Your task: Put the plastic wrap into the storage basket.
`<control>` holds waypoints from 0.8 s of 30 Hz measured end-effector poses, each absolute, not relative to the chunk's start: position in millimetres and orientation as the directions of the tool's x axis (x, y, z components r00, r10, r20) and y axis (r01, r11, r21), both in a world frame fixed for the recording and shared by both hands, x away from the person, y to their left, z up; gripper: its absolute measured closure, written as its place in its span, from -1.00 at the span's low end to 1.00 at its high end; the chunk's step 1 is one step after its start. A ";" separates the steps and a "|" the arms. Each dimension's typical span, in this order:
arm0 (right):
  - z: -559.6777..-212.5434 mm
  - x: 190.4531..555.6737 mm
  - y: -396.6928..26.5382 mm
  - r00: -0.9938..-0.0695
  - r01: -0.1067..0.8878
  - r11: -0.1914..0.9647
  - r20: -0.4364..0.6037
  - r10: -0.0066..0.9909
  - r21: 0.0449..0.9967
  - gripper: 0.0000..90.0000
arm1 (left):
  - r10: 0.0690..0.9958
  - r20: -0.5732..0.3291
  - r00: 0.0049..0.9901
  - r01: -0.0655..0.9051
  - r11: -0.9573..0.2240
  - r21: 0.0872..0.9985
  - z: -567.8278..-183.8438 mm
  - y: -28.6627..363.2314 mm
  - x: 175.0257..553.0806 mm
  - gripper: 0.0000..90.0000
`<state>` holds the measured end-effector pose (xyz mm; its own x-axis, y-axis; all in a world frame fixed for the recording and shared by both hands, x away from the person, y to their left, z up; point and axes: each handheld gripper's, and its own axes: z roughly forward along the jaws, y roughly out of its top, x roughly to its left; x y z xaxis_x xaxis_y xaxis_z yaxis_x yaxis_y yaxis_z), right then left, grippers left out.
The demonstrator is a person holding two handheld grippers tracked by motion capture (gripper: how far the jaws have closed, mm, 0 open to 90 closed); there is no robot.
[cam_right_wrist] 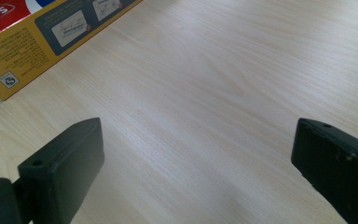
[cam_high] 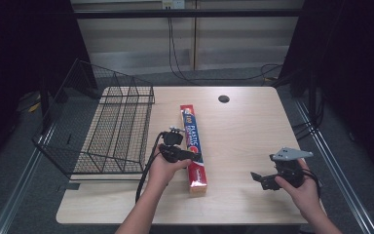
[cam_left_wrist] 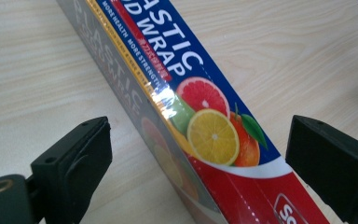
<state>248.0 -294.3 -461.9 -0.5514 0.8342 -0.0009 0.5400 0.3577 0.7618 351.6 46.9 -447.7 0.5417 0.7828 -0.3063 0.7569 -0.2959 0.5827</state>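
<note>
A long plastic wrap box [cam_high: 193, 146], red, blue and yellow with citrus pictures, lies flat along the middle of the wooden table [cam_high: 243, 131]. My left gripper [cam_high: 191, 155] is open and straddles the box near its front half. In the left gripper view the box [cam_left_wrist: 200, 116] runs between the two spread jaws, and neither jaw touches it. My right gripper [cam_high: 259, 179] hangs open over bare table at the front right, pointing left toward the box's near end [cam_right_wrist: 23, 42]. Nothing lies between its fingers [cam_right_wrist: 65, 168].
A black wire basket [cam_high: 102, 126] stands at the table's left side, partly overhanging the edge. A round cable hole [cam_high: 223, 99] sits near the table's far edge. Bare wood spreads to the right of the box.
</note>
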 end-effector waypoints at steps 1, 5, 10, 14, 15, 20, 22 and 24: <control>-461.7 248.0 -294.5 -0.554 0.541 0.358 0.003 0.832 0.761 -0.95 | 0.784 -0.302 0.542 0.757 -0.299 0.582 -447.3 46.5 352.5 -0.82; -461.5 247.9 -294.5 -0.553 0.542 0.357 0.003 0.833 0.761 -0.95 | 0.787 -0.312 0.532 0.767 -0.293 0.570 -449.5 45.8 356.3 -0.75; -461.1 248.1 -294.8 -0.551 0.537 0.355 0.000 0.834 0.765 -0.95 | 0.797 -0.302 0.522 0.772 -0.291 0.566 -452.1 45.1 359.9 -0.76; -460.7 247.9 -294.9 -0.552 0.538 0.355 0.001 0.834 0.764 -0.95 | 0.805 -0.298 0.512 0.777 -0.286 0.561 -454.1 43.3 362.3 -0.76; -460.8 248.1 -294.7 -0.552 0.537 0.356 -0.001 0.834 0.765 -0.95 | 0.805 -0.298 0.512 0.777 -0.286 0.561 -454.1 43.3 362.3 -0.76; -460.8 248.0 -294.5 -0.553 0.537 0.357 0.000 0.833 0.764 -0.95 | 0.814 -0.299 0.498 0.786 -0.277 0.553 -455.4 40.7 364.2 -0.73; -460.6 248.0 -295.0 -0.551 0.539 0.355 0.001 0.834 0.764 -0.95 | 0.816 -0.306 0.491 0.790 -0.269 0.551 -456.4 39.2 364.8 -0.72; -460.5 248.1 -295.2 -0.552 0.536 0.356 0.000 0.834 0.766 -0.95 | 0.816 -0.307 0.490 0.792 -0.271 0.547 -456.8 37.6 365.4 -0.72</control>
<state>248.1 -295.2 -460.5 -0.5524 0.8336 -0.0004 0.5361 0.3556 0.7656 365.4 37.6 -456.8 0.4903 0.8158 -0.3067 0.7923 -0.2706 0.5469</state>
